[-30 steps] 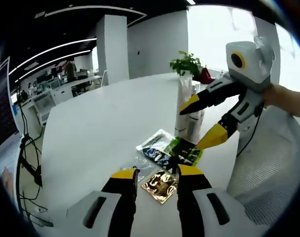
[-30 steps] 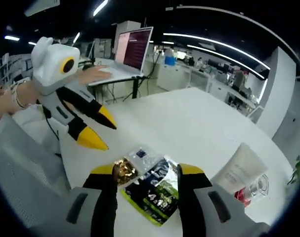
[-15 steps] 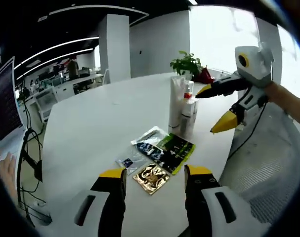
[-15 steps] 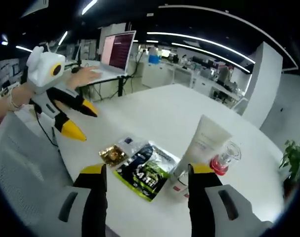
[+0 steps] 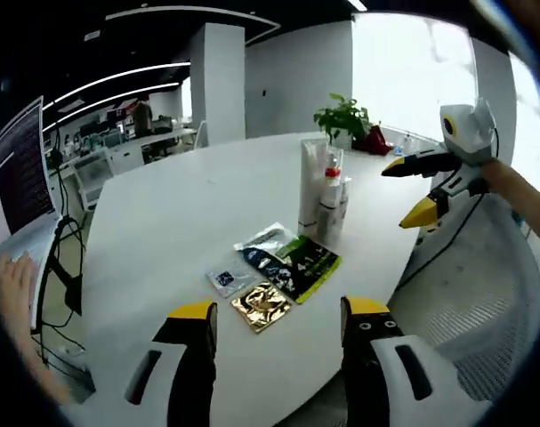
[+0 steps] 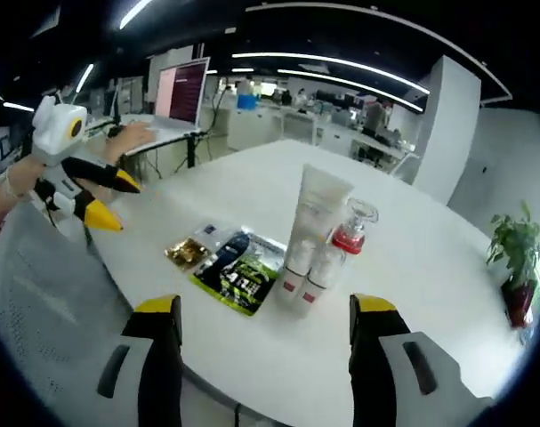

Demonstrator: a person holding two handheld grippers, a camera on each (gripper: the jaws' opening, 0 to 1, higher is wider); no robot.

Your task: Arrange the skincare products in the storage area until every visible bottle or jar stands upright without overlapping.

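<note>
On the white table [image 5: 163, 213] a tall white tube [image 5: 311, 187], a clear bottle with a red cap [image 5: 334, 171] and two small white bottles [image 5: 328, 219] stand upright, close together. The same tube [image 6: 316, 206], red-capped bottle [image 6: 350, 233] and small bottles [image 6: 296, 271] show in the right gripper view. Flat sachets lie beside them: a green-black one [image 5: 298, 263], a gold one [image 5: 262, 305] and a small clear one [image 5: 225, 278]. My left gripper [image 5: 278, 310] is open and empty, back from the table edge. My right gripper [image 6: 265, 305] is open and empty too, well short of the bottles.
The right gripper [image 5: 408, 191] hangs open off the table's right side, the left gripper [image 6: 114, 200] off the other side. A potted plant [image 5: 341, 116] stands at the far edge. A person's hand [image 6: 132, 135] rests at an open laptop [image 6: 182, 93]. Grey mesh chair fabric [image 6: 38, 302] lies below.
Both grippers have drawn back from the table, so the products look smaller. The right gripper has left the tube, which stands upright with the bottles.
</note>
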